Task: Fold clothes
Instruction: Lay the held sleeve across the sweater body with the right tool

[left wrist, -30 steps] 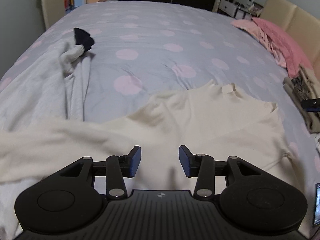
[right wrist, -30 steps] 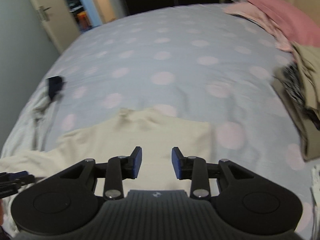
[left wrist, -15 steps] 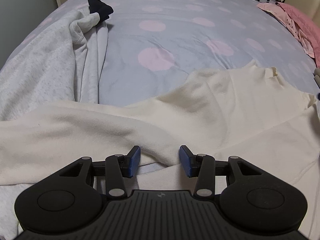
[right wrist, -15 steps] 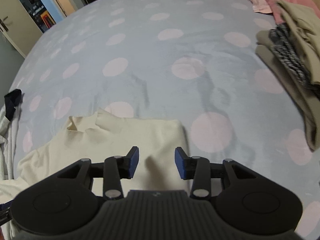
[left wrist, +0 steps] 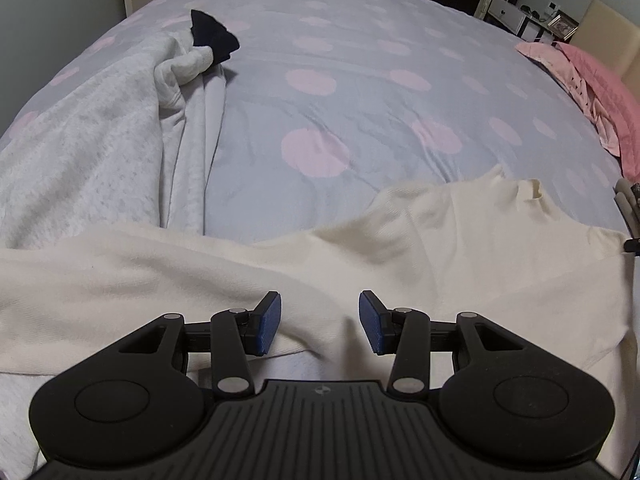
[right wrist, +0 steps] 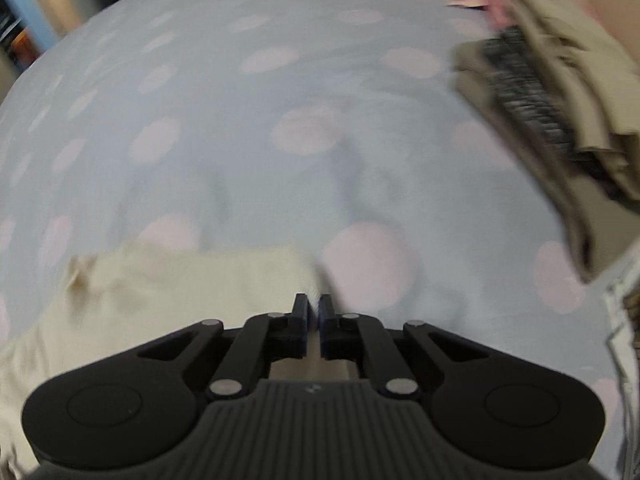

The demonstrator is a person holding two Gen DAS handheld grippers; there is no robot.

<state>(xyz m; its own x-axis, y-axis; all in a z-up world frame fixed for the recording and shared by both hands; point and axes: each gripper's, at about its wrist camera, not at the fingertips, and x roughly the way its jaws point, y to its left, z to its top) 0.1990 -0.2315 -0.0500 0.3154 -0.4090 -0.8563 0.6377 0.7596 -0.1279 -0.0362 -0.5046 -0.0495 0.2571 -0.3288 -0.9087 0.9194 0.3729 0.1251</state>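
Garment: cream top (left wrist: 460,248), spread flat on dotted bedspread (left wrist: 360,92), collar toward far side, one sleeve trailing left over grey sweatshirt (left wrist: 80,152).
Right gripper (right wrist: 314,312): jaws just closed, nearly together, pinching the top's right shoulder edge (right wrist: 308,276); view blurred, depth of bite unclear.
Left gripper (left wrist: 319,322): about half open, pads either side of a raised cloth ridge, not pressing.
Step in hand: securing both grips before folding, by estimate.
Technique: close left on the ridge, taking the top's cloth only, not the sweatshirt; lift both sides evenly; keep the edge taut.
Risk: shallow right pinch slipping free.
Nearby: folded stack (right wrist: 560,92) at right; pink pillow (left wrist: 600,92); dark sock (left wrist: 212,36).
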